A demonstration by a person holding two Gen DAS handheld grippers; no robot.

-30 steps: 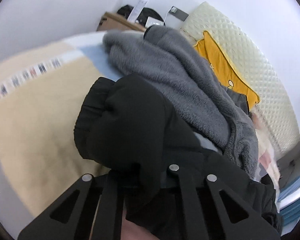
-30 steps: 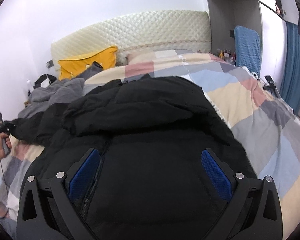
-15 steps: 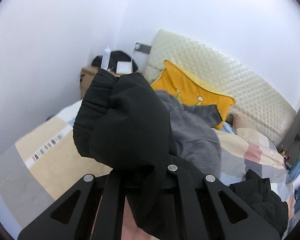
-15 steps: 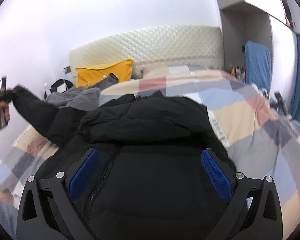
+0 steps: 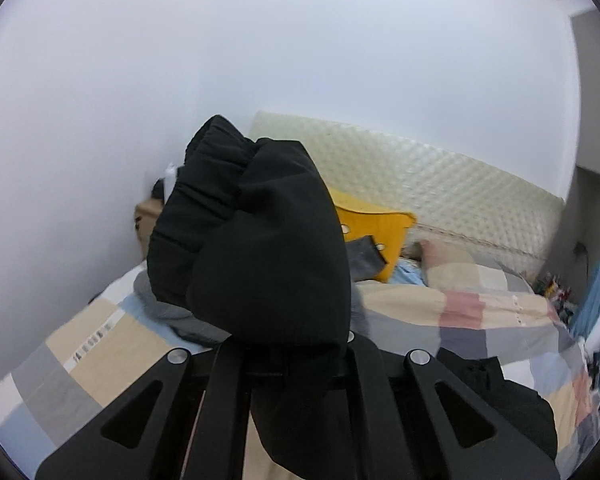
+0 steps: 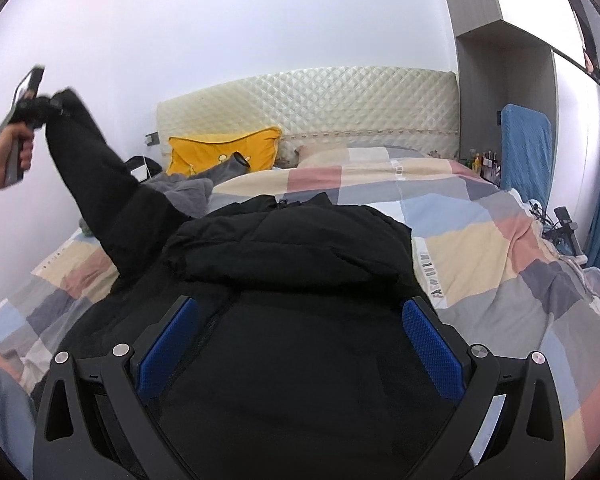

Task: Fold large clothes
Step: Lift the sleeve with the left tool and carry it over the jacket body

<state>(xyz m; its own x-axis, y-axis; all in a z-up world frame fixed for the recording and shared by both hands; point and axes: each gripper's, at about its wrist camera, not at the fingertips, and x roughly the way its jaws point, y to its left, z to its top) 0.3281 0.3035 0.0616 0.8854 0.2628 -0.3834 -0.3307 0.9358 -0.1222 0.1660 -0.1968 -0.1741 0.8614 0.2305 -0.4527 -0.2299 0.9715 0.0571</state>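
The bed (image 6: 500, 264), under a checked quilt (image 6: 480, 240), fills the lower part of both views, with a cream quilted headboard (image 6: 308, 104) at 12 o'clock in the right wrist view. A black padded jacket (image 6: 300, 264) lies spread on the quilt at the centre and 6 o'clock of that view, its body flat on the bed. One sleeve (image 6: 96, 168) rises off the bed toward 10 o'clock, where the left hand-held gripper (image 6: 40, 104) pinches it near the cuff; in the left wrist view the cuff end (image 5: 252, 240) bulges up at the centre between that gripper's fingers, which are pressed onto the fabric. The right hand-held gripper (image 6: 300, 340) hovers at 6 o'clock just above the jacket's front, its blue pads (image 6: 432, 352) spread wide apart, gripping nothing. A grey fleece garment (image 6: 184, 192) lies crumpled at 10 o'clock beside the jacket, near the headboard. A yellow pillow (image 6: 224, 152) leans against the headboard at 11 o'clock. The person's left hand (image 6: 8, 156) grips the gripper handle at 9 o'clock.
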